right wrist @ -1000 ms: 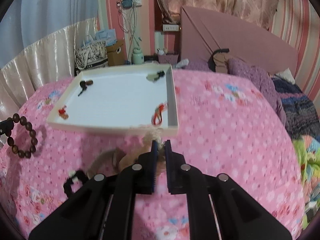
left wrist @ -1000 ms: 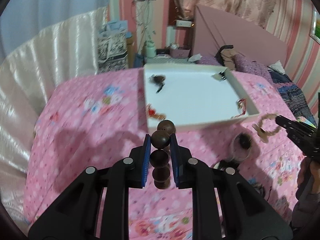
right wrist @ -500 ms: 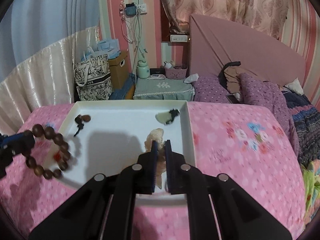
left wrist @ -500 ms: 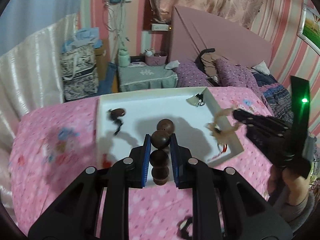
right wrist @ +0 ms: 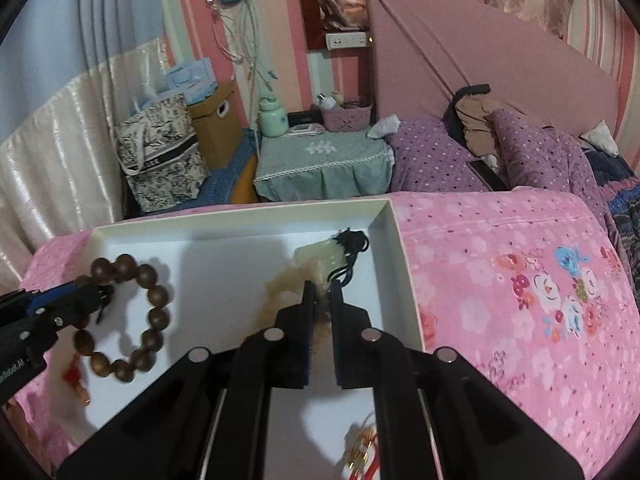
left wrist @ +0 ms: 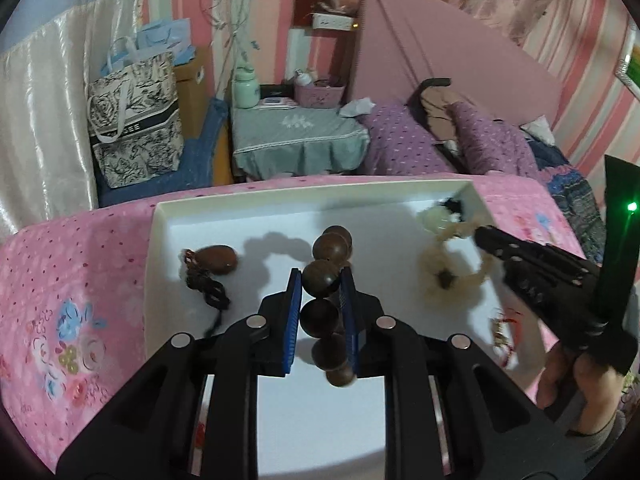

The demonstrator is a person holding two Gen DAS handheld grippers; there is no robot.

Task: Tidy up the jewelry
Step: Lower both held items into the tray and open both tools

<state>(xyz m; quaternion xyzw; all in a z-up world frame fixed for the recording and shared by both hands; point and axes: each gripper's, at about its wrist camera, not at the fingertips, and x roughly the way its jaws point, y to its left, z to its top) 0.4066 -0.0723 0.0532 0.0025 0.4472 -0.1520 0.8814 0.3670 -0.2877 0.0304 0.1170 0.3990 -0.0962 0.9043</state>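
Observation:
A white tray (left wrist: 280,194) lies on the pink bedspread. My left gripper (left wrist: 320,284) hovers over its middle, shut on a dark wooden bead bracelet (left wrist: 332,242) that hangs between the blue pads. My right gripper (right wrist: 322,288) is shut on a pale beaded bracelet (right wrist: 278,286), held over the tray's (right wrist: 240,216) far right part. In the tray lie a brown pendant on a cord (left wrist: 218,258), a jade pendant (right wrist: 320,252) in the far right corner, and red charms (right wrist: 364,448). Each view shows the other tool: the right gripper (left wrist: 482,236) with the pale bracelet (left wrist: 430,280), the left gripper (right wrist: 100,292) with the dark bracelet (right wrist: 154,320).
Beyond the bed's edge stand a nightstand under a green cloth (right wrist: 324,160) and a patterned tote bag (left wrist: 136,120). Purple pillows (right wrist: 432,160) and a pink headboard (right wrist: 480,52) lie to the right. A hand (left wrist: 568,372) holds the right tool.
Both grippers have travelled forward from above the bedspread to above the tray, each carrying its bracelet. The tray now fills the lower middle of both views.

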